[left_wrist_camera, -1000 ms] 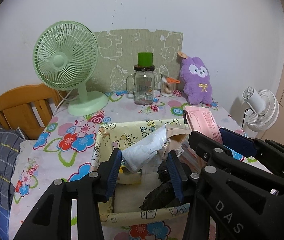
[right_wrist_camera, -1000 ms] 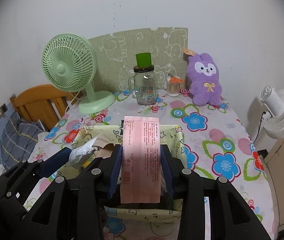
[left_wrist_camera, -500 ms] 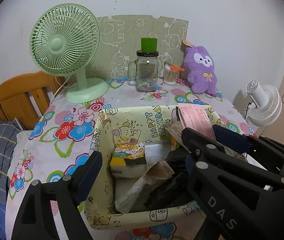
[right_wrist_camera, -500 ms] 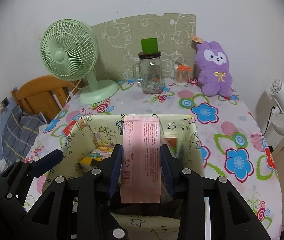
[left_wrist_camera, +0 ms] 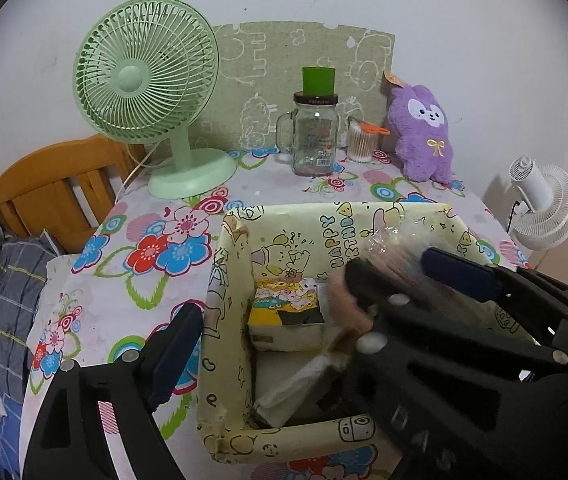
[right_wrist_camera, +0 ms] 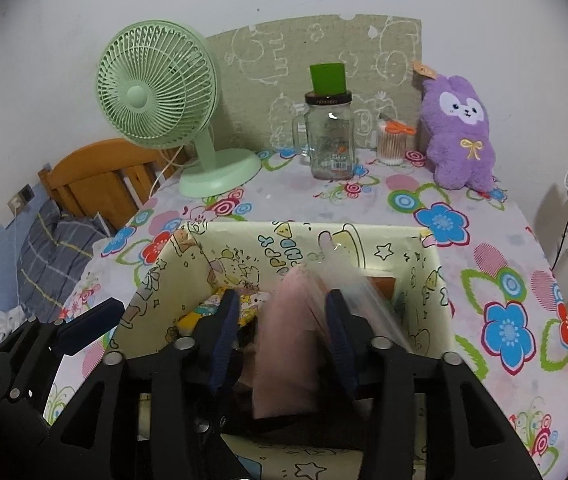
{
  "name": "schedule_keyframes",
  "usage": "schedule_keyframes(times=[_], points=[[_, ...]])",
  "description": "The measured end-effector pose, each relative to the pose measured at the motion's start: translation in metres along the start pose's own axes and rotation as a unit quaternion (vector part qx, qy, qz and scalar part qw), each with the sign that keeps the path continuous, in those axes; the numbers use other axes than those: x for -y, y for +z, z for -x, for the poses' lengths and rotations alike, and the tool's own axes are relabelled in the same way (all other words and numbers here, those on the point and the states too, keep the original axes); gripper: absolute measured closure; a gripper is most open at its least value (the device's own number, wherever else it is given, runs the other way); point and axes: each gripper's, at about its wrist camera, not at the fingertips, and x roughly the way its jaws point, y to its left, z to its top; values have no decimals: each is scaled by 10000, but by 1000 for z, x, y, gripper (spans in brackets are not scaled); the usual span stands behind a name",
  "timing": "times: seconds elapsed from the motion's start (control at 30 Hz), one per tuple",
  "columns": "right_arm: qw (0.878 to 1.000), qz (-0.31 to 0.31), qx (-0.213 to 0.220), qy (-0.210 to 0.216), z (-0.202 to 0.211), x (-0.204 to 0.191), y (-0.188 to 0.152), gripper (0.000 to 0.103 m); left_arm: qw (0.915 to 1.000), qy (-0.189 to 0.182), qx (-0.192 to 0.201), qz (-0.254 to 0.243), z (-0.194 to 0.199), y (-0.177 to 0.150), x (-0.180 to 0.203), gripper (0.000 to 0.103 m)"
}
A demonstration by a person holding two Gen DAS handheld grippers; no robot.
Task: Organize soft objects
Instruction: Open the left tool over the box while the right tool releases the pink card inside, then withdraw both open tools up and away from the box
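Observation:
A pale yellow cartoon-print box (left_wrist_camera: 284,236) (right_wrist_camera: 432,276) stands open on the flowered table. Inside lie a yellow tissue pack (left_wrist_camera: 286,312) (right_wrist_camera: 219,312) and a white wrapped bundle (left_wrist_camera: 296,384). My right gripper (right_wrist_camera: 281,336) is over the box; a blurred pink packet (right_wrist_camera: 288,360) sits between its spread jaws, and I cannot tell if it is gripped. In the left wrist view the right gripper (left_wrist_camera: 424,280) crosses the box's right side. My left gripper is open and empty; its left finger (left_wrist_camera: 171,348) is outside the box's left wall. A purple plush (left_wrist_camera: 422,132) (right_wrist_camera: 460,132) sits at the back.
A green desk fan (left_wrist_camera: 147,80) (right_wrist_camera: 159,92), a glass jar with a green cup on top (left_wrist_camera: 316,132) (right_wrist_camera: 330,136) and a swab holder (left_wrist_camera: 362,144) line the back. A wooden chair (left_wrist_camera: 51,192) is left, a white fan (left_wrist_camera: 544,208) right.
The left gripper opened, let the white bundle drop into the box and drew back left. The right gripper lowered the pink packet into the box and its jaws have spread.

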Motion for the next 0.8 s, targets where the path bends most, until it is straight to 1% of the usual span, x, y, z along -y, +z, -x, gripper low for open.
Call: schedule_keyframes(times=[0.03,0.23,0.43,0.63,0.8], points=[[10000,-6,19,8,0,0,0,35,10000,-14,-1,6,-1,0,0,13],[10000,-40,16,-9,1,1,-1,31,10000,-42,-17,-7,-1,0,0,11],[9999,-137,43,23,9,4,-3,30,10000,-45,55,-45,6,1,4,10],[9997,-149,191,-17,26,6,-5,30,9998,-115,171,-64,20,1,10,10],[9993,-172,318,-62,42,7,-8,28,9996,-85,262,-109,31,0,15,8]])
